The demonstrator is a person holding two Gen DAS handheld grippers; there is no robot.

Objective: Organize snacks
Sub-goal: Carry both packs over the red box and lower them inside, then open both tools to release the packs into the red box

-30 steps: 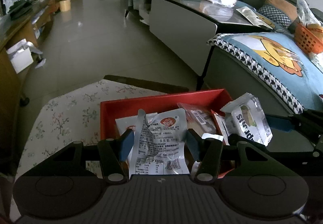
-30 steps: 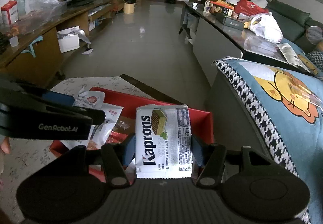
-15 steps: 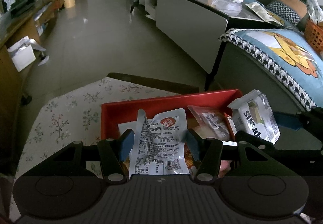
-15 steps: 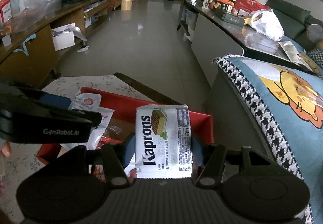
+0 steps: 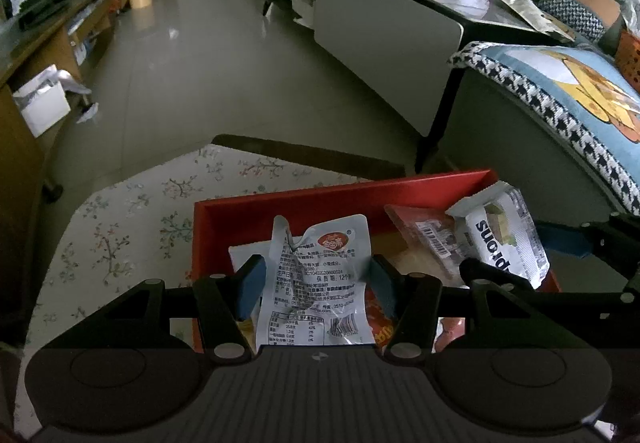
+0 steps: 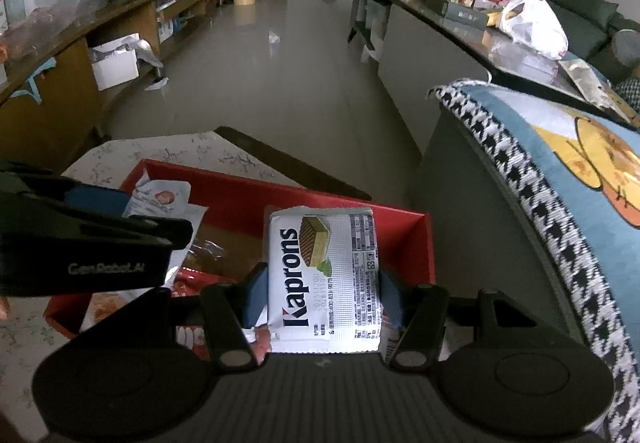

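Glossy crinkled foil snack packets, smooth red tray, matt floral tablecloth, polished floor tiles.

Red tray; white floral tablecloth; white Kaprons wafer pack with black lettering; blue cushion, houndstooth border; grey floor.

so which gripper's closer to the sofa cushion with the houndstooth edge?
Right. The right gripper, holding the Kaprons pack, is over the red tray's end beside the cushion; the left gripper is farther toward the floral tabletop.
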